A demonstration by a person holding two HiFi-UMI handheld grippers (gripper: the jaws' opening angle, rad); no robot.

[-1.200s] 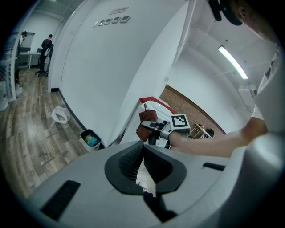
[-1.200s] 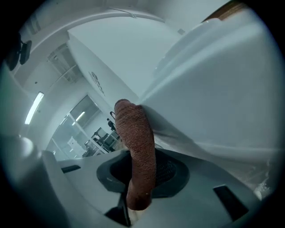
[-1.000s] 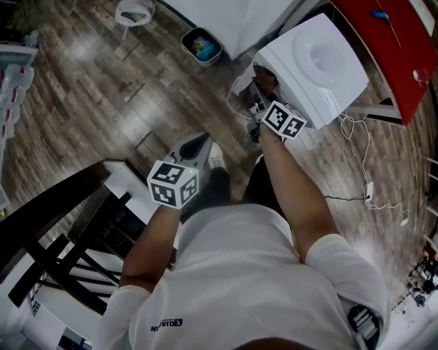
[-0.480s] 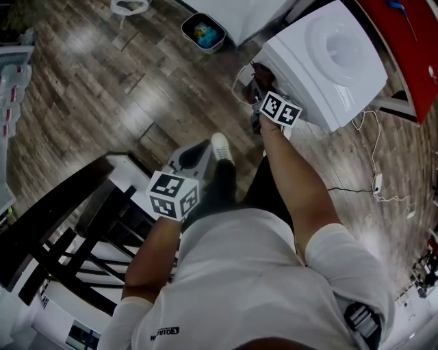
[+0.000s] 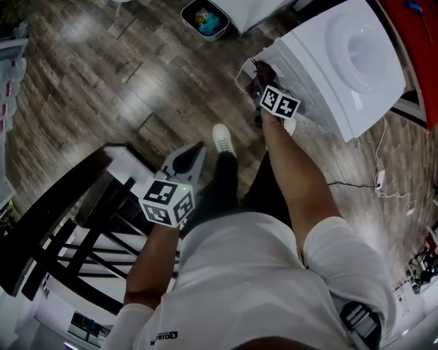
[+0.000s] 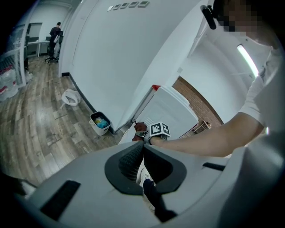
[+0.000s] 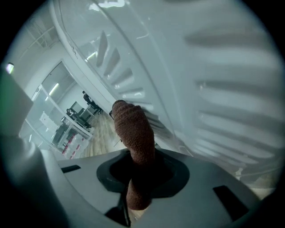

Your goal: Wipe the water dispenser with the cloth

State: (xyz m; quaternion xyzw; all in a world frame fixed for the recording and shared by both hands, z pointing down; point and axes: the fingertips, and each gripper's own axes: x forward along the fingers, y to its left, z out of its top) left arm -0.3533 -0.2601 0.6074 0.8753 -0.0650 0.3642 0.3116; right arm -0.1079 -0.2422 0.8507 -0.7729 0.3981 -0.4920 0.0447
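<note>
Brown knitted cloth (image 7: 133,129) is pinched in the right gripper (image 7: 137,168). Its jaws are closed narrow on the cloth's lower part, and the free end stands up past them. That end lies against the slatted white panel of the dispenser (image 7: 200,67), at the rim of the slats.

In the head view the right gripper (image 5: 265,87) reaches forward at arm's length to the dispenser's (image 5: 342,75) near-left side, just below its top edge. A dark bit of cloth (image 5: 263,72) shows beyond the marker cube.

The left gripper (image 6: 143,149) holds nothing. Its jaw tips meet, and only the person's shoe and trouser leg show through the gap behind them. It hangs low beside the person's left side (image 5: 194,153), well apart from the dispenser and pointing toward it. Its own view takes in the dispenser (image 6: 171,109) and the right arm.

The dispenser stands on a wooden floor (image 5: 102,82). A small bin (image 5: 204,17) with blue contents sits by the wall to the dispenser's left. A white cable (image 5: 378,181) trails on the floor at its right. The person's white shoe (image 5: 222,140) is planted between the two grippers.
</note>
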